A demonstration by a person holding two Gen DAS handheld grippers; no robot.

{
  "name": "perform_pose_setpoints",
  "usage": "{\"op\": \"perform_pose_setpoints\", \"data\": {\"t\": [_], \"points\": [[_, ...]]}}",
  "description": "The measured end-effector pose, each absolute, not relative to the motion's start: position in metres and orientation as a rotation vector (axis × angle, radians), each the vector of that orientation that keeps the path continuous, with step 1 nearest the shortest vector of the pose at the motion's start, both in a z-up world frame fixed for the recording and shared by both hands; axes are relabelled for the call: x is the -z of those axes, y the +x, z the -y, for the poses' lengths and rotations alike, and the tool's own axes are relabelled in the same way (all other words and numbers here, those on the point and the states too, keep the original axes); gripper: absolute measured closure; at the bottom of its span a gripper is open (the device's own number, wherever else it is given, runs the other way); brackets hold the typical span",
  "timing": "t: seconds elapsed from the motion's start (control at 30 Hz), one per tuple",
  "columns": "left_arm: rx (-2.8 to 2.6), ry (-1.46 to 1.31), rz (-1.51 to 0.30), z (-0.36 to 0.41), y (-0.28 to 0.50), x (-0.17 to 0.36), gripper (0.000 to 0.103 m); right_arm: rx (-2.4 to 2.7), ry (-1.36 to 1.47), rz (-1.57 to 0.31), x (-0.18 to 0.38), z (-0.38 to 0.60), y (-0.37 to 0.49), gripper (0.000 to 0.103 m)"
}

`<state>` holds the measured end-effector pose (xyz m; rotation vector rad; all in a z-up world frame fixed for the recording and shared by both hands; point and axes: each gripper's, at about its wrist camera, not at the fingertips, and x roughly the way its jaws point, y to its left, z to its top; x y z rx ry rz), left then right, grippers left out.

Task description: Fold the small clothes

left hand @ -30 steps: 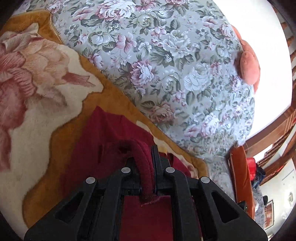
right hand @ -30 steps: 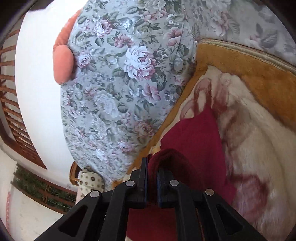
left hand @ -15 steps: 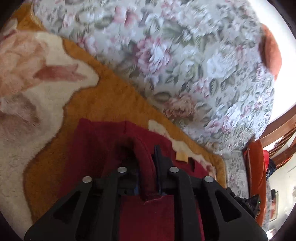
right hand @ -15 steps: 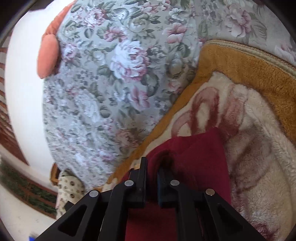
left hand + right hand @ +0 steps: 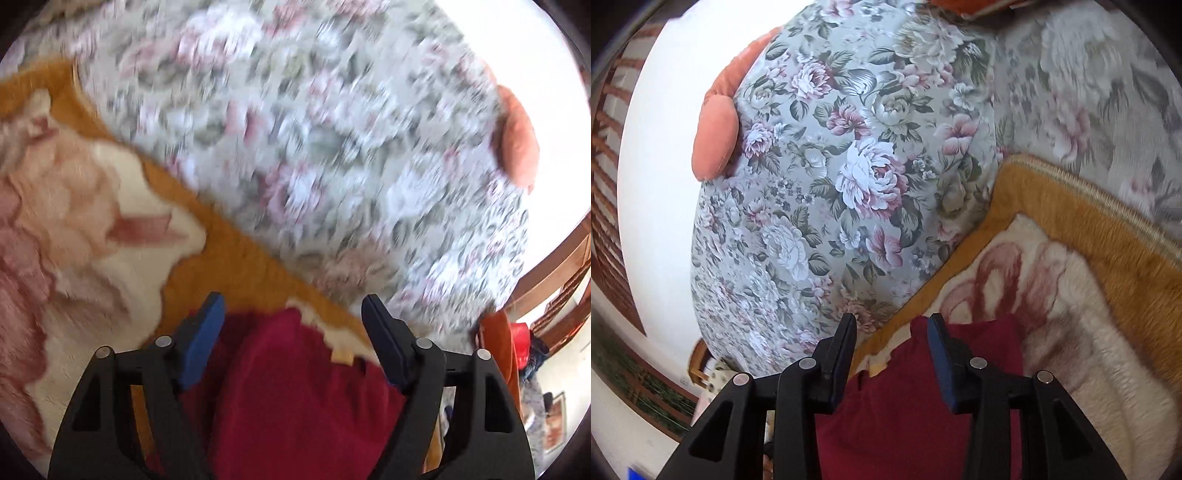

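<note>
**Both grippers wide open over the red cloth**

Left gripper (image 5: 291,314) spread wide, gripping nothing; the red cloth (image 5: 295,398) lies below it at 6 o'clock on the blanket (image 5: 229,266). Right gripper (image 5: 891,332) also parted, empty, cloth (image 5: 923,406) beneath. Floral cushion (image 5: 831,192) at 12 o'clock. The left view is blurred.
</note>
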<state>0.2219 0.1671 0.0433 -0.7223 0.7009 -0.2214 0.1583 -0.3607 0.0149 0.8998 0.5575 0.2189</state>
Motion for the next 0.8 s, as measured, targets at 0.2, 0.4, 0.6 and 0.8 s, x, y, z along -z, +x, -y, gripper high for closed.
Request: {"op": "perform_pose_setpoints", "data": {"t": [0.2, 0.4, 0.6, 0.8], "points": [[0.285, -0.483, -0.72, -0.101, 0.221, -0.037, 0.026, -0.085, 0.375, -0.635, -0.041, 0.302, 0.176, 0.065], [0.155, -0.273, -0.796, -0.07, 0.253, -0.013, 0.026, -0.182, 0.077, -0.716, -0.022, 0.226, 0.2, 0.065], [0.102, -0.356, -0.953, -0.1, 0.279, 0.045, 0.027, -0.092, 0.081, -0.843, 0.011, 0.247, 0.236, 0.065], [0.126, -0.468, -0.877, -0.117, 0.27, 0.046, 0.026, -0.128, 0.179, -0.939, 0.034, 0.262, 0.249, 0.065]]}}
